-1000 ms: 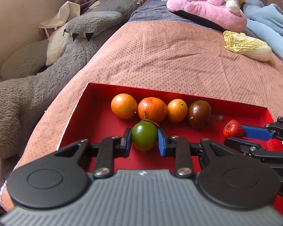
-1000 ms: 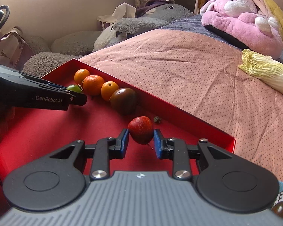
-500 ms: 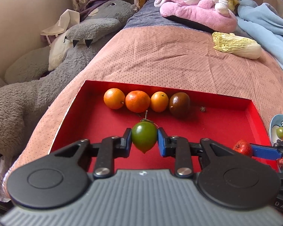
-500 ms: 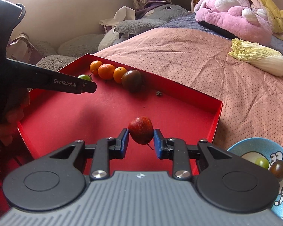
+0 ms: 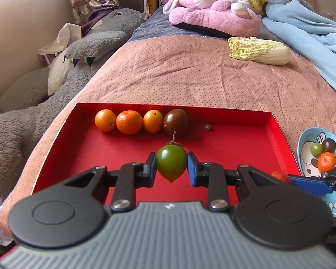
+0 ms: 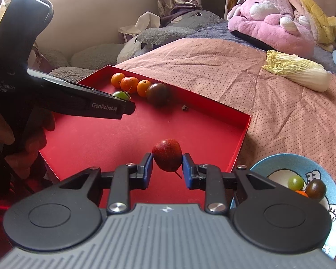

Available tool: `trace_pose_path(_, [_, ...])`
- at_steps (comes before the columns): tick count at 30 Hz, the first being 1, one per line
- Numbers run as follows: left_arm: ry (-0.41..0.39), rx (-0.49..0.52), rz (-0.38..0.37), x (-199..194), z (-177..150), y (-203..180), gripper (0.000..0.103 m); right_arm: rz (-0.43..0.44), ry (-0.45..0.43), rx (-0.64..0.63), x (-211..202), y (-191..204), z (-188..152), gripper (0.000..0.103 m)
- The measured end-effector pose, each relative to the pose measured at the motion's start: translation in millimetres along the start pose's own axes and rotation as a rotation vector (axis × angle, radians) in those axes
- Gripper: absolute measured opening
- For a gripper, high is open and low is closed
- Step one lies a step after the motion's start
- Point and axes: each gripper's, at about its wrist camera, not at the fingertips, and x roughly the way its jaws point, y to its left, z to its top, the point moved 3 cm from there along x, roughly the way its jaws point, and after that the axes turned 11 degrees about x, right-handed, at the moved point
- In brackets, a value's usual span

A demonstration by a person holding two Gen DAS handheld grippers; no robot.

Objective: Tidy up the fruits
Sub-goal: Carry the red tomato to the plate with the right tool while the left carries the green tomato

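Pinching a green tomato (image 5: 171, 164) in the left claw (image 5: 171, 167) and a red fruit (image 6: 167, 154) in the right claw (image 6: 167, 168), both above the red tray (image 5: 277, 121), beside the blue bowl (image 6: 280, 159).

Pink plush (image 5: 215, 15), cabbage (image 5: 259, 50) (perhaps napa), blanket (image 5: 306, 35)

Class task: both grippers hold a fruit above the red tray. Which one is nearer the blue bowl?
Right. The right gripper is by the tray edge beside the blue bowl; the left gripper is farther off, over the tray's middle.
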Motion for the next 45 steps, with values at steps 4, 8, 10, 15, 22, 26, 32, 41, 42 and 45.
trace_pose_path(4, [-0.006,0.009,-0.011,0,3,-10,0.032,-0.006,-0.009,0.001,-7,-3,0,0.034])
trace_pose_path(8, [-0.012,0.015,-0.017,0,5,-18,0.032,-0.012,-0.014,0.000,-14,-5,-1,0.034])
trace_pose_path(10, [-0.012,0.018,-0.017,0,5,-22,0.032,-0.015,-0.016,-0.001,-16,-7,-1,0.034])
trace_pose_path(15, [-0.008,0.030,-0.018,0,3,-31,0.032,-0.018,-0.022,0.005,-20,-11,-2,0.034])
trace_pose_path(22, [-0.007,0.066,-0.010,0,0,-47,0.032,-0.016,-0.025,0.014,-26,-15,-8,0.034])
trace_pose_path(26, [-0.014,0.075,-0.006,-1,1,-54,0.032,-0.021,-0.034,0.023,-32,-21,-10,0.034])
trace_pose_path(32, [-0.010,0.071,-0.006,-3,0,-60,0.032,-0.026,-0.048,0.038,-42,-32,-12,0.034])
trace_pose_path(41, [-0.020,0.080,-0.017,-10,7,-76,0.032,-0.053,-0.074,0.069,-59,-53,-15,0.034])
trace_pose_path(42, [-0.023,0.082,-0.019,-11,8,-78,0.032,-0.058,-0.076,0.074,-61,-56,-16,0.034])
trace_pose_path(45, [-0.034,0.087,-0.033,-14,13,-85,0.032,-0.072,-0.081,0.091,-67,-66,-20,0.034])
